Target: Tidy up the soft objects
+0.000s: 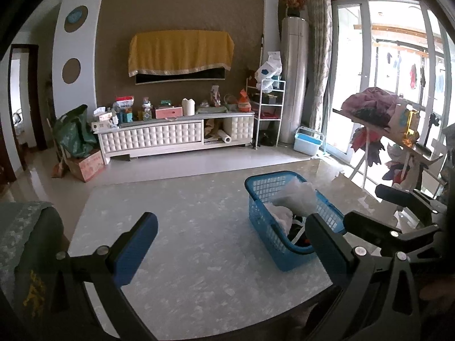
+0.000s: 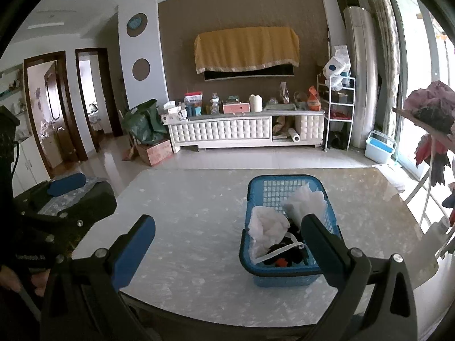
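A blue plastic basket stands on the pale marble table, right of centre. It holds white fluffy pieces and dark soft items with a white strap. My left gripper hovers above the table's near side, open and with nothing in it, its right finger in front of the basket's near corner. My right gripper is also open wide and holds nothing. Its right finger overlaps the basket in the view. The right gripper shows at the right edge of the left wrist view.
A white TV cabinet with clutter stands against the far wall, under a screen draped in yellow cloth. A drying rack with clothes stands right of the table by the glass doors. A green bag and a cardboard box sit on the floor at left.
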A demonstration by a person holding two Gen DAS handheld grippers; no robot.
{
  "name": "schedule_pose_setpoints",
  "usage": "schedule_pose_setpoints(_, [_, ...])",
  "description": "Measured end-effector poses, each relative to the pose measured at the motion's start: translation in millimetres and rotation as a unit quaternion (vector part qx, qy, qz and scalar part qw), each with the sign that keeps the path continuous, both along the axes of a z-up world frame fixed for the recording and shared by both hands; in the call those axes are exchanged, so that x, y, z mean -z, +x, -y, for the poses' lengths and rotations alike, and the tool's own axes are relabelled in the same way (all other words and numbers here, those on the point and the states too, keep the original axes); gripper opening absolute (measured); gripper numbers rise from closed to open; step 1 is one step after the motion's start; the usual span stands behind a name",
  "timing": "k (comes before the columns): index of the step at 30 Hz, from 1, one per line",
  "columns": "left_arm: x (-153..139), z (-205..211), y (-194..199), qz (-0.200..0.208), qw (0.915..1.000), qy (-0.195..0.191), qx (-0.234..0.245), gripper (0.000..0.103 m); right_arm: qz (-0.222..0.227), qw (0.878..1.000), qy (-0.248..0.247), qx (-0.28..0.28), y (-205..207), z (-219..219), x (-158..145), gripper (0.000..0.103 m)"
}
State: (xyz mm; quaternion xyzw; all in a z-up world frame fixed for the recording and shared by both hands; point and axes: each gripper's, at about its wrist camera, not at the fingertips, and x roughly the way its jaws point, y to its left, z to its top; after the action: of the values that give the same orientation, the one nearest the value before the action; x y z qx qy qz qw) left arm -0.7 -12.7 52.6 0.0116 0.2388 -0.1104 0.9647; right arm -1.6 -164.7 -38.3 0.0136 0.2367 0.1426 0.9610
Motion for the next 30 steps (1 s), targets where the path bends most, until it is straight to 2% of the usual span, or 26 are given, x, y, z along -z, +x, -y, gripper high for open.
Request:
schedule_pose_setpoints(21, [-5, -16, -25, 0.009, 0.9999, -0.013, -0.003, 0.103, 0.021, 0.999, 0.006, -0.023, -1, -1, -1, 0.103])
schedule_pose_setpoints(26, [-6, -19, -26, 0.008, 0.9994, -0.033, 0.010, 0.103, 0.022, 1.000, 0.003, -0.021, -3, -1, 1, 0.103])
schedule_pose_setpoints(30, [-6, -16, -27, 0.013, 0.9996, -0.023, 0.006, 0.103, 0.023, 1.000, 0.004, -0.020, -5, 0, 0, 0.103])
